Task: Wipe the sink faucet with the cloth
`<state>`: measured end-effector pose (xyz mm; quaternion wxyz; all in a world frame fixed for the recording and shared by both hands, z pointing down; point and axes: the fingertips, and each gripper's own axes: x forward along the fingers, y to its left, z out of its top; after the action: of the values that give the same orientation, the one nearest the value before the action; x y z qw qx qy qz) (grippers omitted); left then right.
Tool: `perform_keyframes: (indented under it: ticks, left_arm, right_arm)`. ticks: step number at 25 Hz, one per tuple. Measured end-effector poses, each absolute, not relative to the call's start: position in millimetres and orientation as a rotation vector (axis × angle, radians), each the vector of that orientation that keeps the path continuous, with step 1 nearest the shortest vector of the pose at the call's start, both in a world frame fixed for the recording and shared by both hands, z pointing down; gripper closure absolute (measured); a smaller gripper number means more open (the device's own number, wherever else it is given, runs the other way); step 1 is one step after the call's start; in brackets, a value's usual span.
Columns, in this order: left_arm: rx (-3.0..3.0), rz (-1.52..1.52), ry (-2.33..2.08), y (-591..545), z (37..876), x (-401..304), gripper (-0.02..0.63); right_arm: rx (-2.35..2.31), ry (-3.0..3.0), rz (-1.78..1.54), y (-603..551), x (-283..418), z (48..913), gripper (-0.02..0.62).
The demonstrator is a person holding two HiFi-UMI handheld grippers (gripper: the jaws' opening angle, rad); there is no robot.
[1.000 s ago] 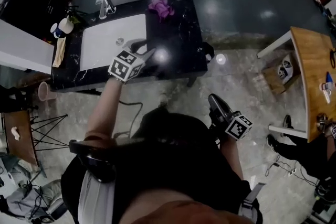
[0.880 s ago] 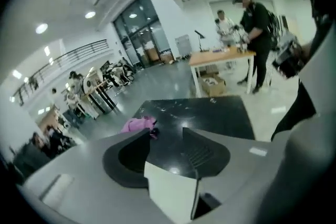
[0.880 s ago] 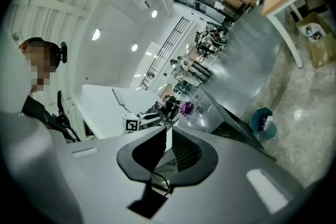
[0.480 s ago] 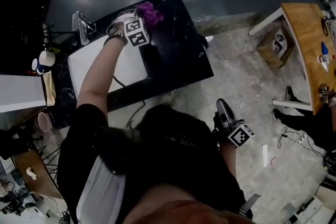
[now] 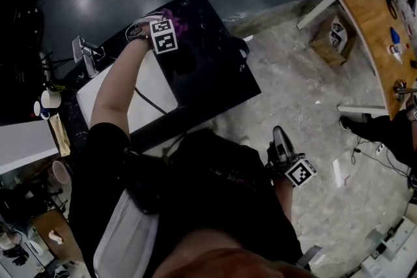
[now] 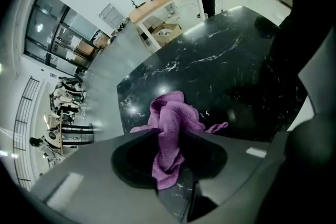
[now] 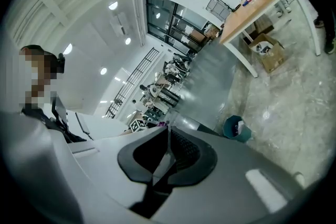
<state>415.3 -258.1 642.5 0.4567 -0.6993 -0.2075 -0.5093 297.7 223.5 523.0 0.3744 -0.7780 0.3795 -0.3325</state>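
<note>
I see the left gripper with fingers just closing, now pinching the purple cloth on the black desk, apart from the faucet. Right gripper: fingers pressed together, empty.

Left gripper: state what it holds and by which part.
The left gripper has just been closing on the purple cloth, pinching a bunched fold at its near end; the rest lies on the black countertop.
</note>
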Motion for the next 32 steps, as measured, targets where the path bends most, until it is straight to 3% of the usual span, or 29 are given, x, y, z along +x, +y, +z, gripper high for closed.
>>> perform_keyframes:
  ticks: [3, 11, 26, 32]
  left_arm:
    - [-1.755, -1.279, -0.492, -257.7, 642.8, 411.1, 0.515]
    - [-1.967, -1.196, -0.230, -245.3, 578.1, 364.3, 0.526]
    - [-2.204, -1.237, 0.532, -258.3, 426.5, 122.9, 0.525]
    - [-2.143, -1.212, 0.633, -309.1, 390.4, 96.3, 0.525]
  right_arm:
    - [-1.982, 0.987, -0.871, 223.8, 301.5, 523.5, 0.569]
    - [-1.850, 1.238, -0.953, 193.4, 339.2, 522.3, 0.581]
    - [-1.412, 1.846, -1.135, 85.6, 333.4, 519.4, 0.583]
    - [-1.422, 1.815, -1.137, 72.3, 329.7, 517.7, 0.583]
